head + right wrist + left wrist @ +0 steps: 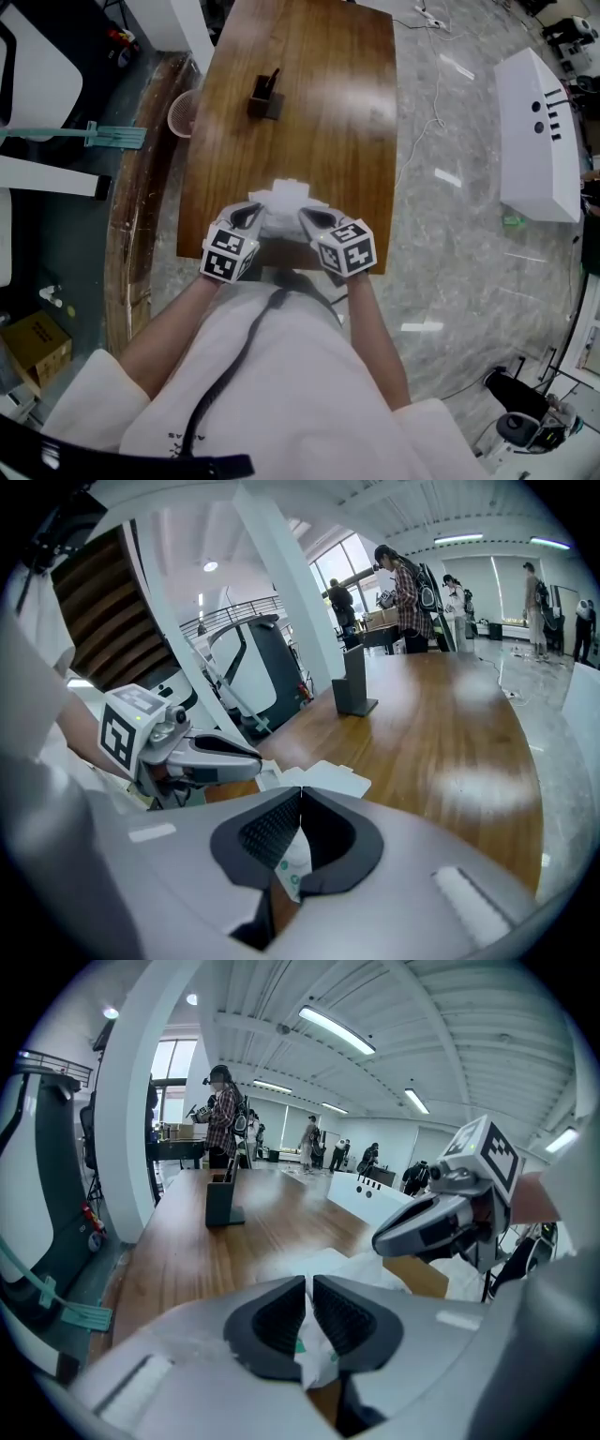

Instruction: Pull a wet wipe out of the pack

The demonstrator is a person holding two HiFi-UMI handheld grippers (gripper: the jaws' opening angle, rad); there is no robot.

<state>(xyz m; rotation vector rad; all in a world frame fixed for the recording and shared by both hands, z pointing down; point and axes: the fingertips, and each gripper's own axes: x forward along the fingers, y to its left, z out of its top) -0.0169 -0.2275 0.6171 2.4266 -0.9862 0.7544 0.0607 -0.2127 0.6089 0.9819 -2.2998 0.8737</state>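
Closest to cam: person's white top [309, 394] w/ black strap [234, 366], both forearms reaching fwd to near edge of wooden table [309, 103]. On table just inside that edge, about mid-width: white pack [284, 199], with left gripper [251, 217] and right gripper [311, 219] at either side, touching or nearly. Right gripper: clenched, tips meeting, white film [292, 862] w/ green print pinched low between pads [267, 829]. Left gripper: slack, thin slit showing between pads, same kind of printed film sitting in the slit but prob not squeezed; read as released. Ahead of jaws: flat white sheet [319, 778] on table near that edge; wipe or pack flap, can't tell. Toward far end of table: dark holder [266, 101], well apart, not involved. Handling, judged: pack light, soft, crinkly, slick film, so likely to lift or slide w/ the pull unless pinned. Wipe thin, damp, limp, prob clinging to next one, tearing if yanked. Best hold: exposed corner or fold of wipe at the opening, taken deep in pads rather than at tips. Other gripper on pack body or end seam beside opening, pressing it to table. Slow pull, up and away from pack.
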